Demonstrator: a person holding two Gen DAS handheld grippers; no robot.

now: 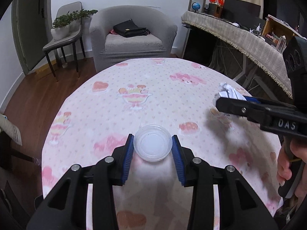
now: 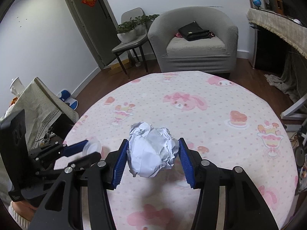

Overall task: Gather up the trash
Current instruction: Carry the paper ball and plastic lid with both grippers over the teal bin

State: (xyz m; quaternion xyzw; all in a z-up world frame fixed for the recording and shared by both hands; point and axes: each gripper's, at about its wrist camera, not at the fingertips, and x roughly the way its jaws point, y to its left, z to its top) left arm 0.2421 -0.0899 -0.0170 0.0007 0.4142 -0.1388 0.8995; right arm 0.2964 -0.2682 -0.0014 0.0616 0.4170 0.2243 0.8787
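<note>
My left gripper (image 1: 153,147) is shut on a clear plastic lid (image 1: 152,143), its blue pads against the lid's two sides, held above the pink patterned tablecloth (image 1: 134,80). My right gripper (image 2: 153,149) is shut on a crumpled white paper ball (image 2: 151,149), also held above the cloth. In the left wrist view the right gripper (image 1: 230,103) comes in from the right with the paper ball (image 1: 228,92) at its tip. In the right wrist view the left gripper (image 2: 84,149) sits at the lower left with the lid (image 2: 93,146) between its fingers.
A grey armchair (image 1: 132,38) with a black bag (image 1: 128,28) stands beyond the table's far edge. A chair with potted plants (image 1: 63,28) is at its left. A cloth-covered desk (image 1: 239,36) runs along the right. A covered stand (image 2: 38,103) is near the table's left.
</note>
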